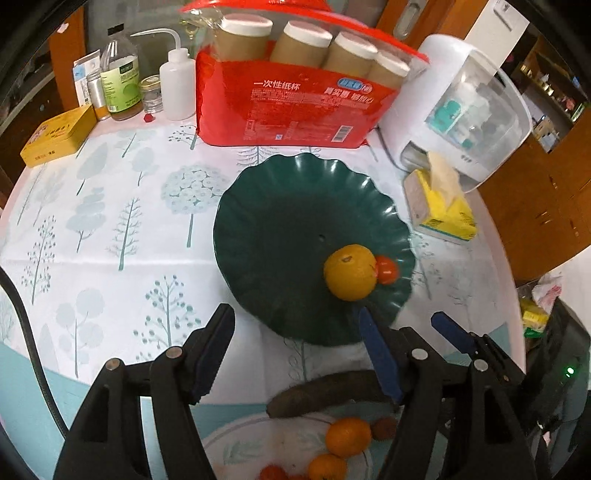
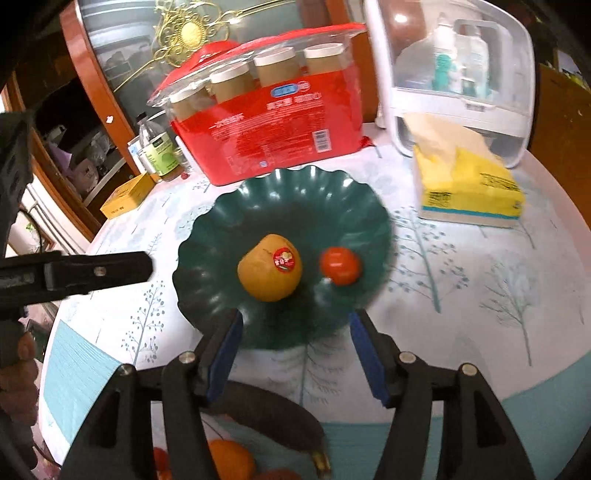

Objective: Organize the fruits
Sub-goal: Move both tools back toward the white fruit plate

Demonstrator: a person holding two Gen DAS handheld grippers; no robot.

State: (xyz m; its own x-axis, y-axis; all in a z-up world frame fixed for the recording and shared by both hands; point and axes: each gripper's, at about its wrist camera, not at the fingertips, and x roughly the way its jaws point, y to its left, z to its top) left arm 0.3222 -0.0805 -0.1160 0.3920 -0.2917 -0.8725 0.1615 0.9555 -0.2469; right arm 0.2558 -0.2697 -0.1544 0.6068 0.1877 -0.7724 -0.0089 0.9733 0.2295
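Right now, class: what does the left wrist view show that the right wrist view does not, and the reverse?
Only the left wrist view: the white squeeze bottle and the right gripper, open, beside the green plate. Only the right wrist view: the sticker on the yellow fruit, and the gold ornament. Both: plate, yellow fruit, tomato, paper-cup pack, tissue box.

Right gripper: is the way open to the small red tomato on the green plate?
Probably yes. The right gripper is open and empty at the green plate's near rim, with the tomato ahead, slightly right. The yellow fruit sits apart to its left.
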